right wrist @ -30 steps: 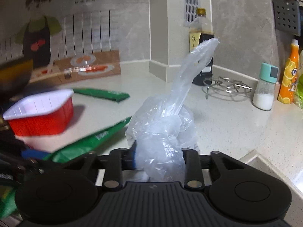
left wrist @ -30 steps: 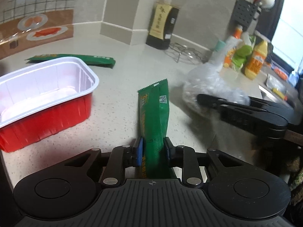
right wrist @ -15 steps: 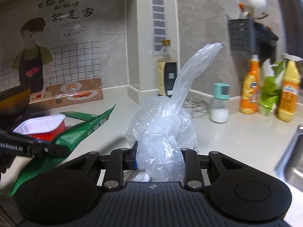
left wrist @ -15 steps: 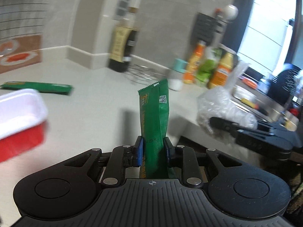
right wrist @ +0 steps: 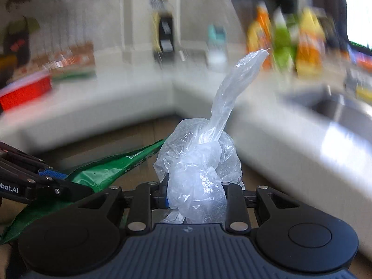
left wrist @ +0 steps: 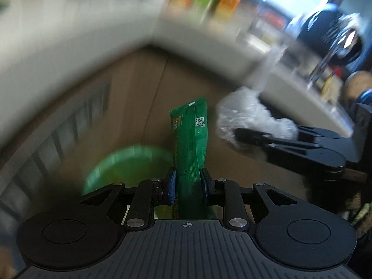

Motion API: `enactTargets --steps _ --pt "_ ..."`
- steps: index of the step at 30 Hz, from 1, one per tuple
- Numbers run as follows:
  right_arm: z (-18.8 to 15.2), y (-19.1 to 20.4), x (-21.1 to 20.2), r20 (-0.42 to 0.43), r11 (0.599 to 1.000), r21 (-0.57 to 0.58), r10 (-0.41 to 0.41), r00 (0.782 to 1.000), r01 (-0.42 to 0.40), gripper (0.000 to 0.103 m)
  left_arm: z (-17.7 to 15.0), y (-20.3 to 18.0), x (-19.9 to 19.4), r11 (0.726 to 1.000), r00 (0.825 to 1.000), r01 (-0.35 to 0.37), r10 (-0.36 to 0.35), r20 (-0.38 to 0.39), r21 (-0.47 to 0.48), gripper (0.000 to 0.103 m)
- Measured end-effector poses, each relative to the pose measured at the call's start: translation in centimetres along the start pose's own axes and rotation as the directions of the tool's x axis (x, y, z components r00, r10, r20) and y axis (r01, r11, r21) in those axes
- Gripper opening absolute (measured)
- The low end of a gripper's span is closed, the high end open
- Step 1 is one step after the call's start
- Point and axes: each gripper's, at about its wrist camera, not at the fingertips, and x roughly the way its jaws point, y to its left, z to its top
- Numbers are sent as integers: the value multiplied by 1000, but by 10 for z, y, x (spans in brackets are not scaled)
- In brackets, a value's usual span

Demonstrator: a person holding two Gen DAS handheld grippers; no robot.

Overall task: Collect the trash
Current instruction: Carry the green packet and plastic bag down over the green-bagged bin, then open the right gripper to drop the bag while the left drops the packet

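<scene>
left gripper (left wrist: 187, 183) is clamped on the green wrapper (left wrist: 189, 144), right gripper (right wrist: 195, 197) pinching the knotted plastic bag (right wrist: 197, 162). green bin (left wrist: 125, 169) sits low, near left of the wrapper. i'd get both right over its mouth before letting go, since light stuff drifts.

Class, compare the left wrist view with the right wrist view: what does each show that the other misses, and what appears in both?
Only the left wrist view shows a blurred green bin low down, beneath the left tool.

Only the right wrist view shows the red tray on the counter and the sink.

Both show the green wrapper gripped by the left tool, the clear plastic bag gripped by the right tool, and blurred orange and green bottles.
</scene>
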Motion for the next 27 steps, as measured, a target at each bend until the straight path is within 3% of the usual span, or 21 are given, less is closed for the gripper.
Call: enactTargets --steps 2,4,9,13,16,23,27 --pt "-22 -11 14 -64 999 33 -2 998 4 26 -14 9 38 999 994 -19 13 -112 -50 26" --pt "-39 -21 27 -108 997 71 9 994 -2 26 -26 20 76 991 975 -50 22 -222 -121 26" --pt "-71 -46 62 -182 971 232 97 978 -53 26 -48 52 153 954 884 -179 49 -464 -240 26" --pt "-90 -53 85 -281 961 275 112 953 -32 26 -57 66 197 931 833 -279 112 -542 -237 26" --pt "-92 -58 89 -295 954 297 127 947 -36 26 -65 79 228 904 795 -359 166 -584 -232 27" --pt "-97 -62 97 -323 956 293 120 939 -22 26 -84 108 252 866 783 -377 109 -613 -328 31" --pt "-100 -56 104 -353 961 276 108 929 -7 26 -88 114 253 852 783 -408 141 -606 -329 32"
